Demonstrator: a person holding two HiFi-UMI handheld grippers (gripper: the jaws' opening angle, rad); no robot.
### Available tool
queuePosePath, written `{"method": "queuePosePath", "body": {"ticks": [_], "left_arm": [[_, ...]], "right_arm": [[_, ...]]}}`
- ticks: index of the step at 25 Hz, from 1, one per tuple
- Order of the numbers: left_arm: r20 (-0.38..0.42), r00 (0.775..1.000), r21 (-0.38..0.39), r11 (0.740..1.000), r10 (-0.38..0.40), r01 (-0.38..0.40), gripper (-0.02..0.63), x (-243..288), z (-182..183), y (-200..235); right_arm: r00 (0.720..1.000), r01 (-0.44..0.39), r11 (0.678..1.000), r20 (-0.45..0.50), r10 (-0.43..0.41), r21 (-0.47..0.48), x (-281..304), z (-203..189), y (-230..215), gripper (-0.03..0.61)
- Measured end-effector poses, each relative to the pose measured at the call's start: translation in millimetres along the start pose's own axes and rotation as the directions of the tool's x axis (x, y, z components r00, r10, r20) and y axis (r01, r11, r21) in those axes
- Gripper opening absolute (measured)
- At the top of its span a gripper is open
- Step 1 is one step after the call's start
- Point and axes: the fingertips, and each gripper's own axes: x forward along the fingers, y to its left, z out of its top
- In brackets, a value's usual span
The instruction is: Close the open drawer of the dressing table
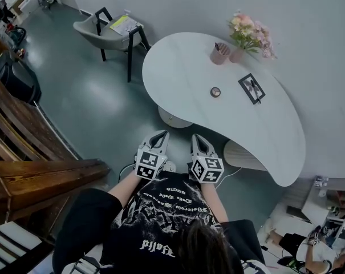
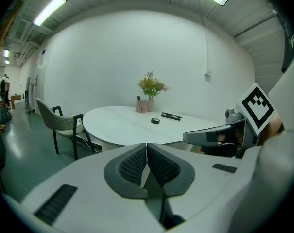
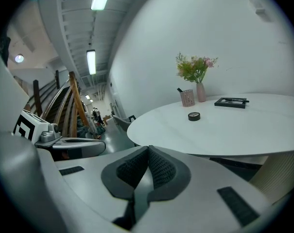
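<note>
I hold the left gripper (image 1: 159, 135) and right gripper (image 1: 199, 137) pressed together and empty, near the white kidney-shaped dressing table (image 1: 183, 73). A pale drawer-like part (image 1: 173, 117) protrudes beneath its near edge.

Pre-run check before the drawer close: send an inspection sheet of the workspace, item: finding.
Surface: white curved table, top mostly bare.
Job's things: open drawer not made out in any view.
Clutter: flower vase, pink cup, small dark round object and black tray, all on the table's wall side.
Tools: left tool and right tool both shut and empty, held short of the table.
Cables: thin light cord on the floor by the table base; where it runs is unclear.
Surroundings: chair with papers on its seat, wooden stairs at left.
</note>
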Motion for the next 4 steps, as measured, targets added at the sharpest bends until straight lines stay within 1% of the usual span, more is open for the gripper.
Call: {"method": "queuePosePath", "body": {"ticks": [4], "left_arm": [[0.007, 1.0, -0.005, 1.0, 0.02, -0.02, 0.026, -4.9, -3.1, 2.6]], "right_arm": [[1.0, -0.004, 1.0, 0.007, 0.004, -0.002, -2.9, -2.0, 2.7, 0.026]]}}
